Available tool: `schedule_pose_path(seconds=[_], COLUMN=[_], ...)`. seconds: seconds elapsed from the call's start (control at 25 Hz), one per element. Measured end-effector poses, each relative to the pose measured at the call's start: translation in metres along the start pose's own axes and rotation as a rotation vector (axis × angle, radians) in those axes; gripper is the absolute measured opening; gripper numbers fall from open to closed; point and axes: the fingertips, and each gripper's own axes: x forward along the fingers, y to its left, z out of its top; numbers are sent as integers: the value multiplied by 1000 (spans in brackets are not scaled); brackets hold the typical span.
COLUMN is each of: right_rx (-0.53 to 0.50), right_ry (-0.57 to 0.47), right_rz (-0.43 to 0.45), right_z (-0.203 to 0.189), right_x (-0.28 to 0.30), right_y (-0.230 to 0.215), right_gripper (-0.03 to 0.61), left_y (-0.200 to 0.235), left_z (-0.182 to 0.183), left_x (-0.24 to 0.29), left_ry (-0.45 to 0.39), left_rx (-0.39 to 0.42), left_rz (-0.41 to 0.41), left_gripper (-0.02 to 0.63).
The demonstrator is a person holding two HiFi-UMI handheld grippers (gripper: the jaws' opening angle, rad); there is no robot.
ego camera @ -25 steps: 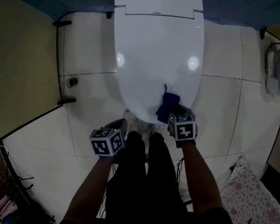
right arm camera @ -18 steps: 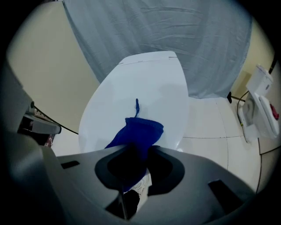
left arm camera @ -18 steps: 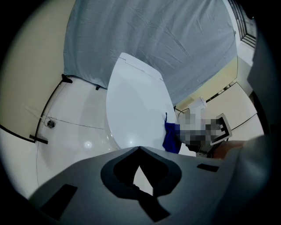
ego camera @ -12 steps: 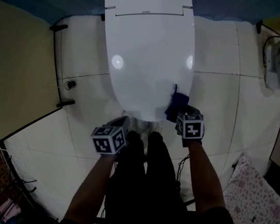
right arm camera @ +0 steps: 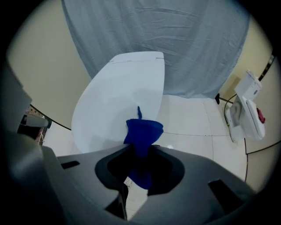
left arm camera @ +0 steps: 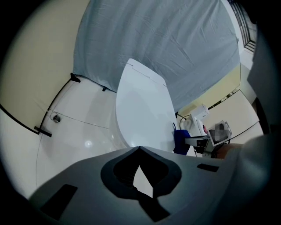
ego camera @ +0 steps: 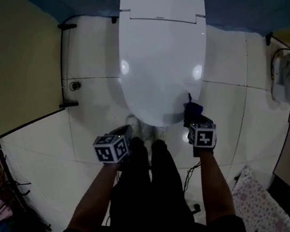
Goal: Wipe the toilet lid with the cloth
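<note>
The closed toilet lid [ego camera: 162,56] is glossy white, with two ceiling lights glaring off it. The right gripper [ego camera: 194,121] is at the lid's front right edge, its jaws pinched on a dark blue cloth [right arm camera: 142,132]. The cloth is gathered into a wad that sticks out beyond the jaw tips, with a short tail hanging behind them and a thin corner poking up. From above, the wad looks to be touching the lid's rim, more on the edge than on the broad top.

The left gripper [left arm camera: 139,148] hangs in front of the lid's front edge, off to its left and clear of it. Its jaws are pressed together with nothing between them.

The cloth looks soft, light and limp, so it will fold and drag wherever it is pushed rather than hold a shape. Gripping it at the bunched middle, as now, seems sensible, since that leaves a padded wad forward of the tips to meet the surface. A grip nearer a corner would likely let it flop and bring the hard jaws onto the plastic.

The lid itself looks smooth and slippery, so the wad should glide easily and will need some downward pressure to wipe. Most of the lid's top, back towards the hinge, appears yet to be covered.
</note>
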Motion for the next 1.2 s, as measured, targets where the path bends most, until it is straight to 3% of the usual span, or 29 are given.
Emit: schedule_pose_path(seconds=[0.12,0.32,0.56,0.84,1.04,1.2], right_rx=[-5,-85,-209,-229,-243,-142], right_ry=[-55,-150,-121,-50,-36,-12], right_rz=[82,289,466,362,289,213], right_z=[14,48,58,36,26,9], right_x=[-16,-26,-16,23,28,38], right_y=[38,153,270,248,211,149], right_gripper=[77,77,77,77,77,77], left_y=[7,29,58,61,49,32], left_z=[0,0,-11,-12,-2,7], left_x=[-10,-24,-37,-39,-29,-18], left_ry=[-19,-48,-51,-68,-58,-48], left_rx=[-32,-80,-116,-164,-147,-117], left_rz=[8,40,87,85,67,47], left_gripper=[2,2,2,2,2,2])
